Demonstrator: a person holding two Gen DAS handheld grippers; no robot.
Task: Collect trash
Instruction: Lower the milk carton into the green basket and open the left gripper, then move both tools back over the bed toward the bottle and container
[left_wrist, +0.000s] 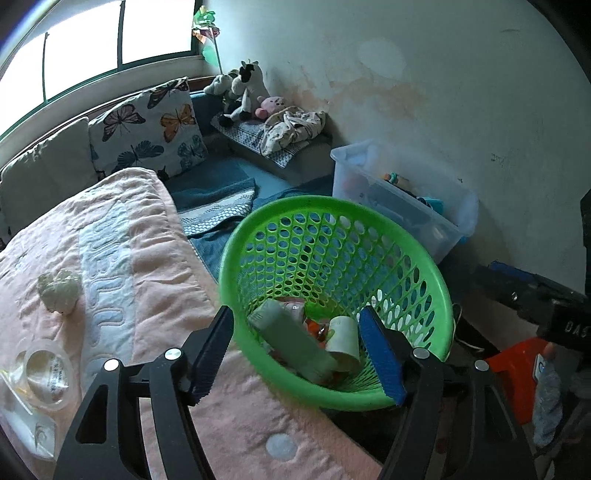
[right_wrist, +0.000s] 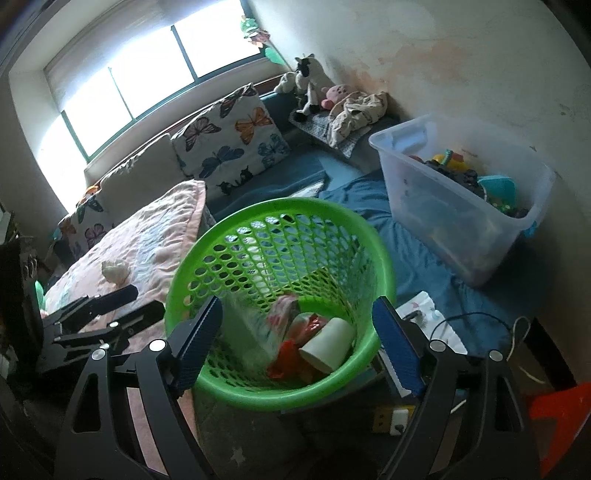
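A green perforated basket (left_wrist: 436, 299) (right_wrist: 184, 266) stands beside the bed and holds a paper cup (left_wrist: 345, 339) (right_wrist: 327, 343), a pale green box (left_wrist: 291, 343), and red and pink wrappers (right_wrist: 291, 325). My left gripper (left_wrist: 301, 354) is open and empty, hovering just over the basket's near rim. My right gripper (right_wrist: 299, 347) is open and empty above the basket. A blurred clear plastic piece (right_wrist: 255, 321) sits inside the basket near its left finger. A crumpled white tissue (left_wrist: 59, 291) (right_wrist: 115, 271) and a clear plastic lid (left_wrist: 46, 374) lie on the pink blanket (left_wrist: 155, 258).
A clear storage bin of toys (right_wrist: 461, 192) (left_wrist: 402, 199) stands by the wall. Butterfly pillows (left_wrist: 151, 129), plush toys (left_wrist: 245, 88) and crumpled cloth lie at the back. An orange stool (left_wrist: 517, 373), a power strip (right_wrist: 393, 419) and cables are low right.
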